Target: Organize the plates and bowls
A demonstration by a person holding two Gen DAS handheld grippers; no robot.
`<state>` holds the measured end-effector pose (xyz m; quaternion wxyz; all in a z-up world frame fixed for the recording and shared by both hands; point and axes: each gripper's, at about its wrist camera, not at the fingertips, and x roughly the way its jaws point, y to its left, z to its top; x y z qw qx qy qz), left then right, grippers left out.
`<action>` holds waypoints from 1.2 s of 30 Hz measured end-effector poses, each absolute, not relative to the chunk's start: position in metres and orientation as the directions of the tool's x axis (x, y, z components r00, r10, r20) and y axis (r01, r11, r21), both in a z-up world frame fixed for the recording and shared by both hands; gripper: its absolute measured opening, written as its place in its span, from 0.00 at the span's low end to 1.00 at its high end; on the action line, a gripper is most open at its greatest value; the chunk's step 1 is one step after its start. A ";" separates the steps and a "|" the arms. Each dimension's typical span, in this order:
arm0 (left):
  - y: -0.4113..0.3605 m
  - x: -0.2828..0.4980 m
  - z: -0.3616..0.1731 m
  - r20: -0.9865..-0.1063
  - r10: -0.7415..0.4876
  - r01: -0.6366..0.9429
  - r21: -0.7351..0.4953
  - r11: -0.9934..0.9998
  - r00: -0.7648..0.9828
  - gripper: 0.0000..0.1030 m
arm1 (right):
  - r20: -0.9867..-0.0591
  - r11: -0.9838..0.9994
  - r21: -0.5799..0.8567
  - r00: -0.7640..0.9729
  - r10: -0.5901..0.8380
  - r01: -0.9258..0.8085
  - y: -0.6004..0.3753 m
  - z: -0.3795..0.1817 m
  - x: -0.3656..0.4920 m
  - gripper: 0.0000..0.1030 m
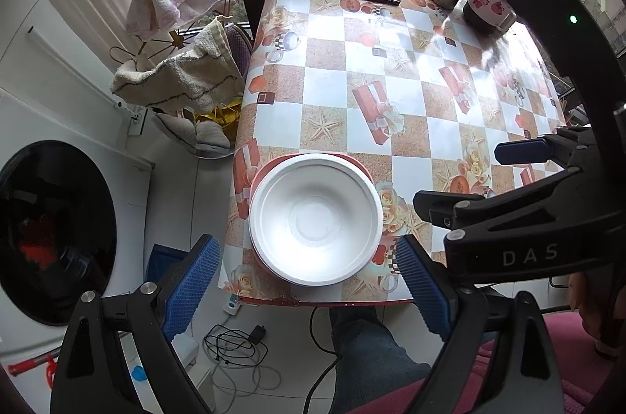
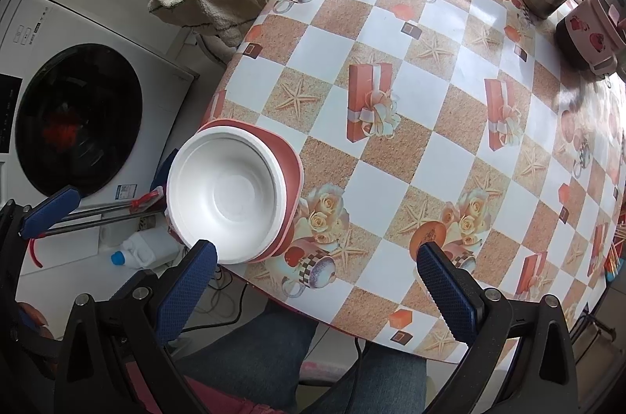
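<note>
On the table (image 1: 391, 69) near its front-left corner, we see the white bowl (image 1: 316, 218) stacked on the red plate (image 1: 352, 159), so the organizing looks largely done. Our left gripper (image 1: 309, 281) and right gripper (image 2: 317, 281) both hover spread apart, holding nothing.

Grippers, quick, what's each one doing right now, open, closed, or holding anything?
Left gripper: open, holding nothing, above the round white foam bowl.
Right gripper: open, holding nothing.
</note>
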<state>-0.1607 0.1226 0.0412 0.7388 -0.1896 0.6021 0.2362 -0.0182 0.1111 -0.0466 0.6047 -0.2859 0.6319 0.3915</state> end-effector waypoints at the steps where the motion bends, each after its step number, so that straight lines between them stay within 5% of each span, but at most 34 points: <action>1: 0.123 -0.161 0.041 -0.979 0.120 -0.579 0.003 0.815 0.163 0.91 | -0.988 0.531 0.149 -0.105 0.113 -0.834 0.111 -0.047 -0.018 1.00; 36: 0.125 -0.167 0.039 -0.984 0.113 -0.580 0.013 0.815 0.137 0.91 | -0.983 0.554 0.184 -0.138 0.124 -0.812 0.107 -0.048 -0.024 1.00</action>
